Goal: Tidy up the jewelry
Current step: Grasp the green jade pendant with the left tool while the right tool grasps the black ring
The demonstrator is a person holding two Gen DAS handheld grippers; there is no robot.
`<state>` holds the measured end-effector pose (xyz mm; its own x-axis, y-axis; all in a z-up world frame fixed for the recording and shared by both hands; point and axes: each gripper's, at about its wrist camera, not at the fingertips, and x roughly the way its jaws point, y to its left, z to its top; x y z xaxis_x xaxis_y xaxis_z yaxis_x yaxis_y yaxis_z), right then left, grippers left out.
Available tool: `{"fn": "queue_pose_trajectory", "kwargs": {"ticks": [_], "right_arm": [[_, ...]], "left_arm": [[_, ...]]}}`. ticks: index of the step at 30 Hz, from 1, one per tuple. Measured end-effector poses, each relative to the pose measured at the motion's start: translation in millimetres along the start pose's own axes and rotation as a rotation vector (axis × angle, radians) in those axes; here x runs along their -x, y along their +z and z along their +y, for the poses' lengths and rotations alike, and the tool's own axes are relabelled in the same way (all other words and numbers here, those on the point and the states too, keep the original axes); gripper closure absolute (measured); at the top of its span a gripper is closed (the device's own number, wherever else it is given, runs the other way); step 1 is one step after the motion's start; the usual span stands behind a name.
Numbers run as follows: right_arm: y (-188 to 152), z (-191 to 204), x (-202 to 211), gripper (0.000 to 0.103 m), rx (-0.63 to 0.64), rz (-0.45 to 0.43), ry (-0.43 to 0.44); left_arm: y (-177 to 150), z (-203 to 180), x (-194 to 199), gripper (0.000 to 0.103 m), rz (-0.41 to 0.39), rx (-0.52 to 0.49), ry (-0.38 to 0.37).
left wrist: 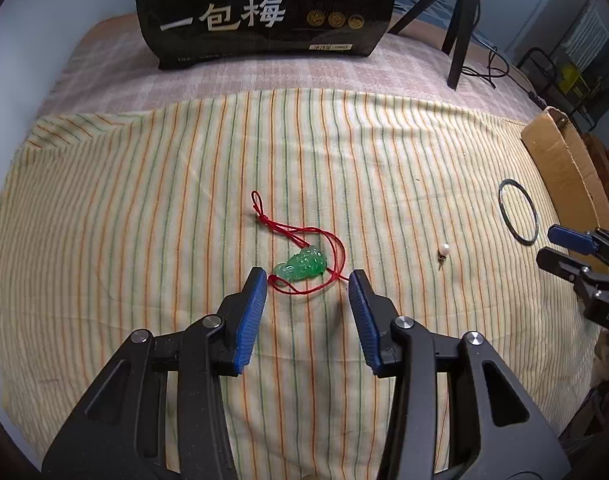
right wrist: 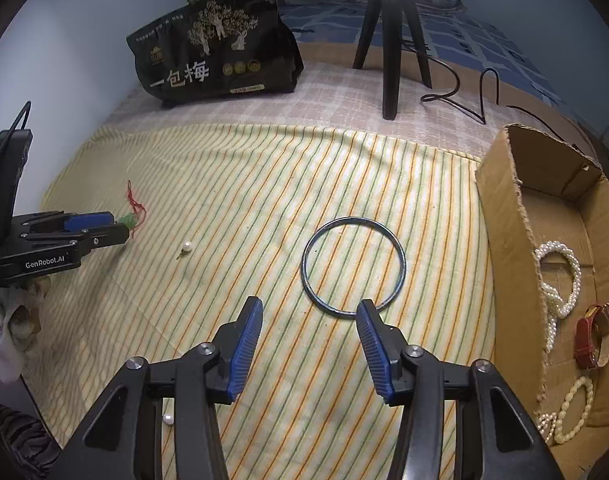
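Observation:
A green carved pendant (left wrist: 300,267) on a red cord (left wrist: 264,218) lies on the striped cloth (left wrist: 144,200). My left gripper (left wrist: 307,278) stands open just above it, one fingertip on each side, pads not touching it. A thin dark bangle (right wrist: 304,258) lies flat on the cloth. My right gripper (right wrist: 309,305) is open at the bangle's near edge, and its right fingertip overlaps the rim. A small pearl earring (left wrist: 444,249) lies loose between the two pieces. Each wrist view shows the other gripper: the right gripper (left wrist: 544,245) beside the bangle (left wrist: 500,200), the left gripper (right wrist: 119,226) over the pendant.
An open cardboard box (right wrist: 504,208) at the right holds a pearl necklace (right wrist: 560,276), a brown-strapped watch (right wrist: 594,336) and a bead bracelet (right wrist: 576,408). A black printed bag (right wrist: 212,60) and a tripod (right wrist: 392,40) stand at the back. Another pearl (right wrist: 167,419) lies near the cloth's front.

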<state>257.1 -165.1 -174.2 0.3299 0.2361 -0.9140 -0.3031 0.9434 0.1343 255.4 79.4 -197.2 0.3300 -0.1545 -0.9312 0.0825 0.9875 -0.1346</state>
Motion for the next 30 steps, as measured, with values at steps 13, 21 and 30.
{"fn": "queue_pose_trajectory", "kwargs": {"ticks": [13, 21, 30], "right_arm": [[5.4, 3.4, -24.8, 0.064, 0.015, 0.027, -0.057], [4.8, 18.4, -35.0, 0.076, 0.102, 0.019, -0.122], [4.1, 30.3, -34.6, 0.102, 0.152, 0.000, -0.140]], "left_arm": [[2.2, -1.0, -9.4, 0.074, -0.013, -0.066, 0.054], [2.5, 1.3, -11.4, 0.091, -0.025, -0.063, 0.069], [-0.4, 1.0, -10.3, 0.093, -0.032, -0.053, 0.069]]}}
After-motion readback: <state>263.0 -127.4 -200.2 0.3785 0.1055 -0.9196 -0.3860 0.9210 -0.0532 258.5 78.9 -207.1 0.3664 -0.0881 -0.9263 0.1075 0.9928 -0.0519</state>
